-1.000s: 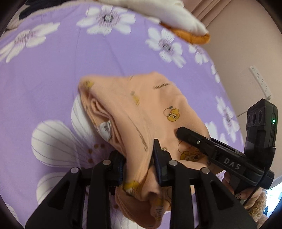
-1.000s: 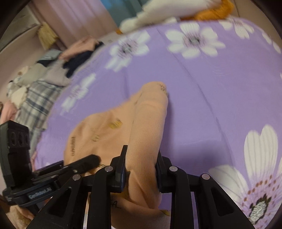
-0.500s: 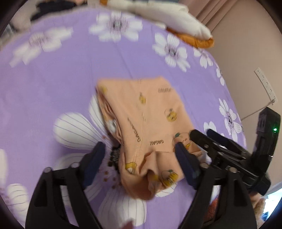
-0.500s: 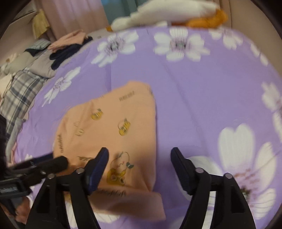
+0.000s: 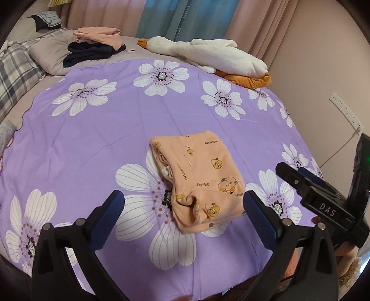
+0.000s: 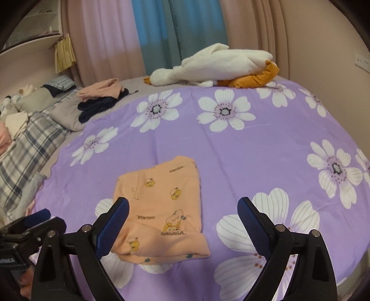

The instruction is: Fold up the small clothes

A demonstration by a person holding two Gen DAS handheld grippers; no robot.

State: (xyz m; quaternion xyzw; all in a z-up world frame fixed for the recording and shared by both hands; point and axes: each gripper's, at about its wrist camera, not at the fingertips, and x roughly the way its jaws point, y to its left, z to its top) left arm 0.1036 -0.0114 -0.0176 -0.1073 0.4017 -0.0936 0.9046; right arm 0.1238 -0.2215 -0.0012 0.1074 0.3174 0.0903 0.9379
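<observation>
Twice looking down at one bed, from each hand. Spreading across it, a purple cotton sheet with big white flowers point(image 5: 92, 143), lying smooth with a few faint creases. Resting at the far edge, a long white plush goose with orange feet point(image 5: 208, 53). Sitting to the far left, a small stack of pink and dark blue folded clothes point(image 5: 97, 44) on a grey pillow, next to a grey plaid blanket point(image 5: 13, 69). Hanging behind, pink and blue curtains point(image 5: 185, 16). Running down the beige wall on the right, a white power strip point(image 5: 344, 108).

Lying near the middle of the sheet, toward the near edge, a small peach cotton garment with yellow duck cartoons point(image 5: 203, 176). Folded into a neat, thick rectangle, with the word GAGAGA printed on it. Bunching a little at the near end, with layers and a white tag peeking out on its left side.

Hovering above it, the left black gripper with blue pads point(image 5: 182, 196), jaws opening wide, gripping nothing. Hovering beside it, the right black gripper with blue pads point(image 6: 182, 201), jaws also opening wide, pads clear of the cloth.
</observation>
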